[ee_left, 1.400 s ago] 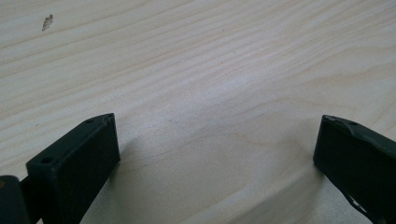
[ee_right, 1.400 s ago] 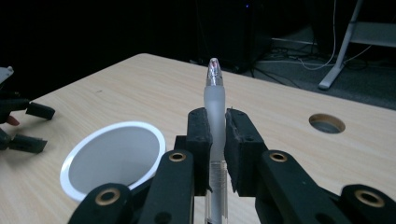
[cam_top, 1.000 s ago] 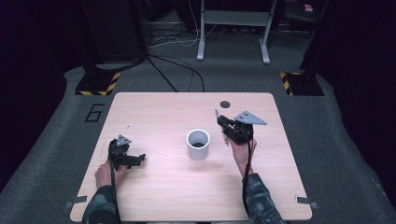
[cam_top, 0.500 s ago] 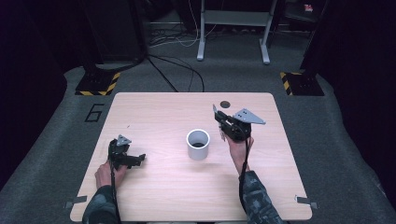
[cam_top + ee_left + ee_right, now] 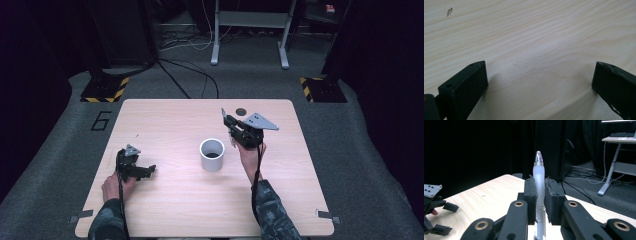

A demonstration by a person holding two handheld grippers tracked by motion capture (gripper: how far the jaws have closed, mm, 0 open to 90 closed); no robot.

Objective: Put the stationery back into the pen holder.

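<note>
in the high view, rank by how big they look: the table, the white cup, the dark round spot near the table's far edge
1. table
2. white cup
3. dark round spot, clearly the smallest

The gaps are wide enough that distance from the camera does not change the order.

I'm looking down on a pale wooden table (image 5: 165, 120) sitting on grey carpet (image 5: 360, 150), with a small dark round spot (image 5: 241, 111) near its far edge and a tiny dark fleck in the grain (image 5: 449, 11) close under me. A painted number 6 (image 5: 101, 120) lies on the floor just off the table's far-left corner, one yellow-and-black striped block (image 5: 105, 89) sits beyond it and another (image 5: 322, 89) sits off the far right. Black cables (image 5: 190, 82) snake across the carpet toward a white metal desk frame (image 5: 216, 35) at the back, and a dark keyboard (image 5: 621, 134) rests on that desk's top.
</note>
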